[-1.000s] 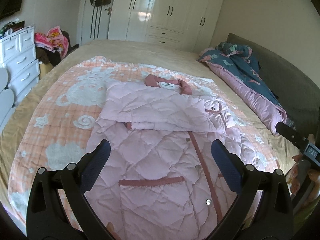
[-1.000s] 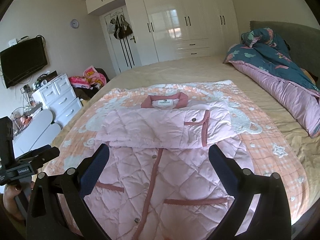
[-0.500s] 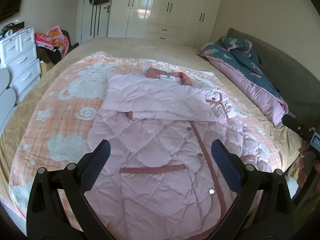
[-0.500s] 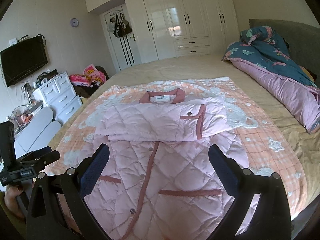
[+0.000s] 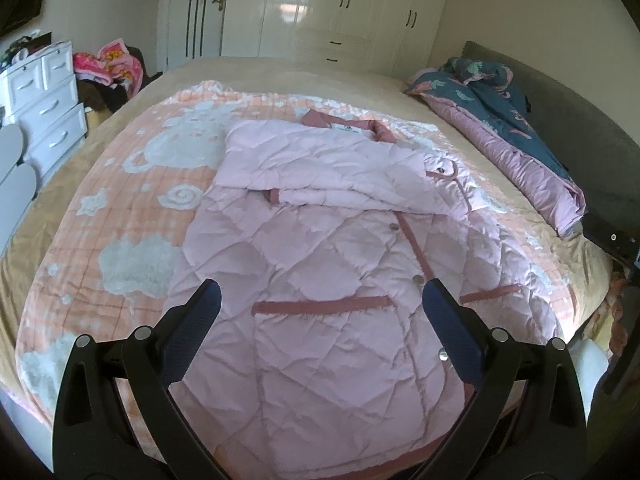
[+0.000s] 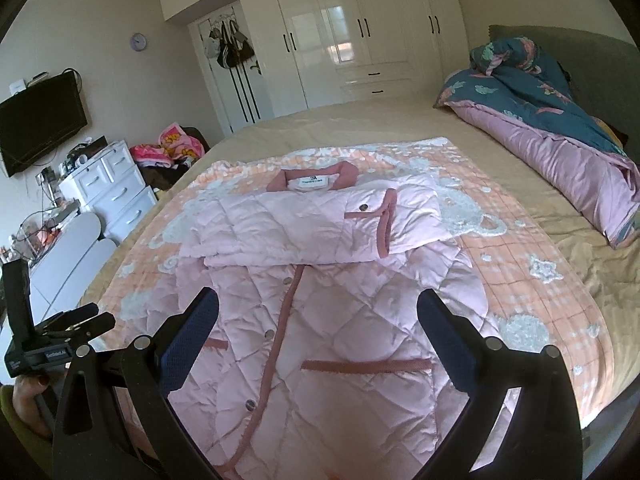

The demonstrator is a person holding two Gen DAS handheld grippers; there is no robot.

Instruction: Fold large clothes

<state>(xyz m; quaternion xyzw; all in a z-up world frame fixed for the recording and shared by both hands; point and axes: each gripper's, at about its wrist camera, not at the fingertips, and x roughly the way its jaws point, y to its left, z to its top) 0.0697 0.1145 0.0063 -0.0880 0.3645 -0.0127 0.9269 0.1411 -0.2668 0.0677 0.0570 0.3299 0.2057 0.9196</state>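
Note:
A pale pink quilted coat (image 5: 320, 264) with dark pink trim lies flat on the bed, collar at the far end. Both sleeves are folded across its chest. It also shows in the right wrist view (image 6: 320, 312). My left gripper (image 5: 320, 336) is open and empty, held above the coat's hem. My right gripper (image 6: 318, 332) is open and empty too, above the lower part of the coat. The left gripper's body (image 6: 44, 344) shows at the left edge of the right wrist view.
The coat lies on an orange and white blanket (image 5: 132, 208) spread over a tan bed. A rolled blue and pink duvet (image 6: 560, 128) lies along the right side. White drawers (image 6: 112, 192) stand left of the bed, wardrobes (image 6: 360, 32) behind.
Both grippers have drawn back towards the foot of the bed and risen a little, so more of the coat's lower half shows. The coat has not moved.

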